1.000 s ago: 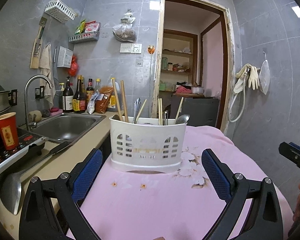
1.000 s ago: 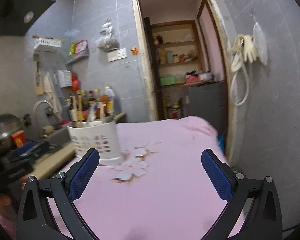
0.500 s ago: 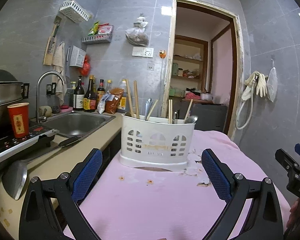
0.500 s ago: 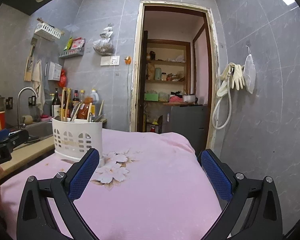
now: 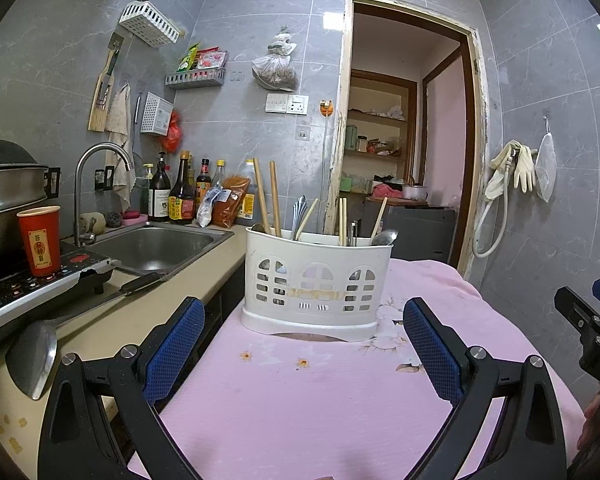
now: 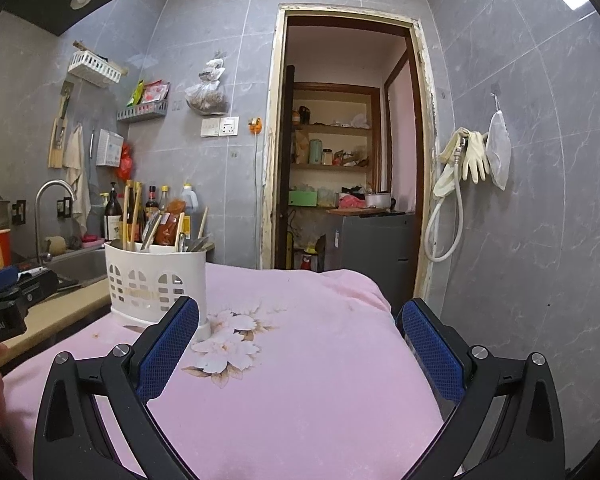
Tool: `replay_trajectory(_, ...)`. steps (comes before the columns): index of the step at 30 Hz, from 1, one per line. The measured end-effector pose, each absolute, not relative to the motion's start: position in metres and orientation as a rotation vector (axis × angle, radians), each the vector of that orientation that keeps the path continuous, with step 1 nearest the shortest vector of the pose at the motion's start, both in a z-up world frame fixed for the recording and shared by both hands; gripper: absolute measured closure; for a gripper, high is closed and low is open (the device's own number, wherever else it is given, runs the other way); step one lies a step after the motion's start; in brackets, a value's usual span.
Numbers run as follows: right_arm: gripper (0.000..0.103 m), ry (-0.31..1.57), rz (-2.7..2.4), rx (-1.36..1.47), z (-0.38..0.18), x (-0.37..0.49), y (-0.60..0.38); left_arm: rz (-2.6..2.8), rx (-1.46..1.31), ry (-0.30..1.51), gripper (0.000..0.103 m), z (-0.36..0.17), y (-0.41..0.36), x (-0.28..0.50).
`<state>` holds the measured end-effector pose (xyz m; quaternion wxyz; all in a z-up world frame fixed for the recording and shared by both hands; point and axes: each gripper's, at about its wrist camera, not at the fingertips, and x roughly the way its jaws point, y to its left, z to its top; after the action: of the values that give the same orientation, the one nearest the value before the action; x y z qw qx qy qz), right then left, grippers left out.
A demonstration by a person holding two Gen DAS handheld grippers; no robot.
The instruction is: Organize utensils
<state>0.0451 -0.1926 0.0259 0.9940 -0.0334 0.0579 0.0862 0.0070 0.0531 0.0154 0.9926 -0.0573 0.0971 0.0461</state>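
The white utensil caddy [image 5: 316, 280] stands upright at the far left of the pink floral cloth [image 5: 320, 400], beside the counter [image 5: 112, 320], already holding chopsticks [image 5: 268, 200] and spoons [image 5: 384, 237]. No loose utensils lie on the cloth (the ladle [image 5: 32, 354] on the counter at near left may be unrelated), so the sorting looks essentially finished. The left gripper [image 5: 304, 350] and right gripper [image 6: 298, 350] are both spread wide, holding nothing.

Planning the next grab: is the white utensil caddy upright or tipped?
Upright: the white utensil caddy sits flat on the pink cloth, chopsticks pointing up.
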Motion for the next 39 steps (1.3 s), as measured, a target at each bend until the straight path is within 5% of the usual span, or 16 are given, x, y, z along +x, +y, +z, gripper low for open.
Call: replay_trajectory(39, 0.0, 0.114, 0.169, -0.067, 0.026, 0.0434, -0.1937, 0.085, -0.104, 0.2, 0.005, 0.0163, 0.0568, 0.0093)
